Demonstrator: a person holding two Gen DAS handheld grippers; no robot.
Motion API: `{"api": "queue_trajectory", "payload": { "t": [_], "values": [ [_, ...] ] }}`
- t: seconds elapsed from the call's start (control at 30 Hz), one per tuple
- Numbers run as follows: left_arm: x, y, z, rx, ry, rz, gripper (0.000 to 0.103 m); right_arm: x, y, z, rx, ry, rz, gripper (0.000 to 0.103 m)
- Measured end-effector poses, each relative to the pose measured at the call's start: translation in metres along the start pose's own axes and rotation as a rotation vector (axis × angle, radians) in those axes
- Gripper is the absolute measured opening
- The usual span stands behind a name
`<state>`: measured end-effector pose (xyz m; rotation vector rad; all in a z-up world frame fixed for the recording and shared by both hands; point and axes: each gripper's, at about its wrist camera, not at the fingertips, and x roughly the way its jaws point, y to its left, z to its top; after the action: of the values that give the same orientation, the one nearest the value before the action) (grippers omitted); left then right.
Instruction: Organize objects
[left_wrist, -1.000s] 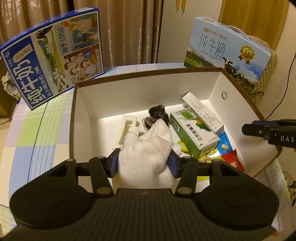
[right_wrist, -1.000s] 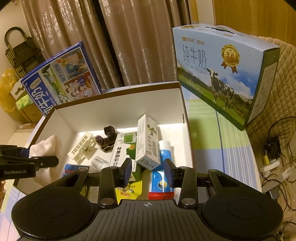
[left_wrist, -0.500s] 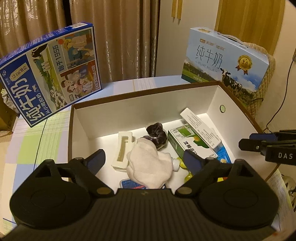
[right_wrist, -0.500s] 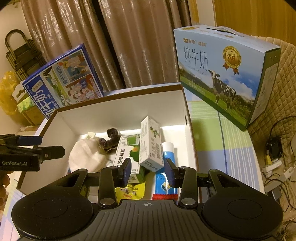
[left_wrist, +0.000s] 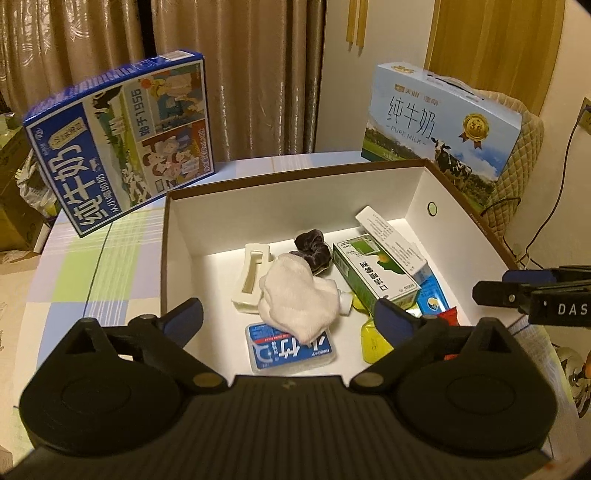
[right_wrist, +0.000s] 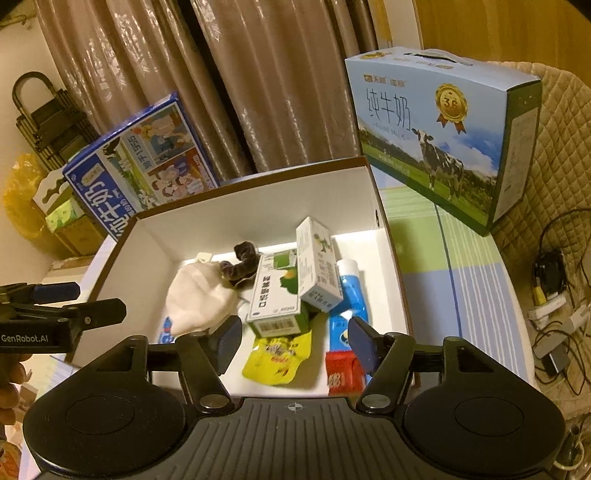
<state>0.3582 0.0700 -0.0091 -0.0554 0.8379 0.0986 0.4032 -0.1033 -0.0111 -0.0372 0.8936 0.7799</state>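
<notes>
Left wrist view shows the left gripper (left_wrist: 290, 317) with its jaws spreading wide and nothing between them, while the white cloth (left_wrist: 297, 295) lies crumpled in the open cardboard box (left_wrist: 288, 206) just beyond the fingertips, draped over a blue tissue pack (left_wrist: 291, 350) and touching the white hair clip (left_wrist: 251, 275) and dark scrunchie (left_wrist: 314, 247). From the right wrist view, the right gripper (right_wrist: 291, 338) is also opening, empty, above a yellow snack packet (right_wrist: 277, 354) and green carton (right_wrist: 277, 295).

"PURE MILK" and probably "3.6" on the pale-blue milk carton (left_wrist: 439, 122); "1956" on the dark-blue milk carton (left_wrist: 122, 144); "GenRobot.AI" on the left gripper (right_wrist: 51, 314).
</notes>
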Motion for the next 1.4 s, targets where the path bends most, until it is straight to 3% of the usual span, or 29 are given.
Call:
{"api": "queue_trajectory", "payload": {
  "t": [0.37,0.53,1.4],
  "values": [
    [-0.044,-0.015,-0.030,-0.031,-0.005,-0.018,0.102,-0.044,0.007,-0.022,0.047,0.005,-0.011,0.063],
    [-0.060,-0.024,-0.047,-0.021,0.002,0.010,0.102,-0.062,0.009,-0.037,0.069,0.026,-0.019,0.063],
    [-0.150,-0.061,-0.124,-0.132,0.031,0.058,0.102,-0.137,0.030,-0.105,-0.063,0.097,0.046,0.063]
  ]
}}
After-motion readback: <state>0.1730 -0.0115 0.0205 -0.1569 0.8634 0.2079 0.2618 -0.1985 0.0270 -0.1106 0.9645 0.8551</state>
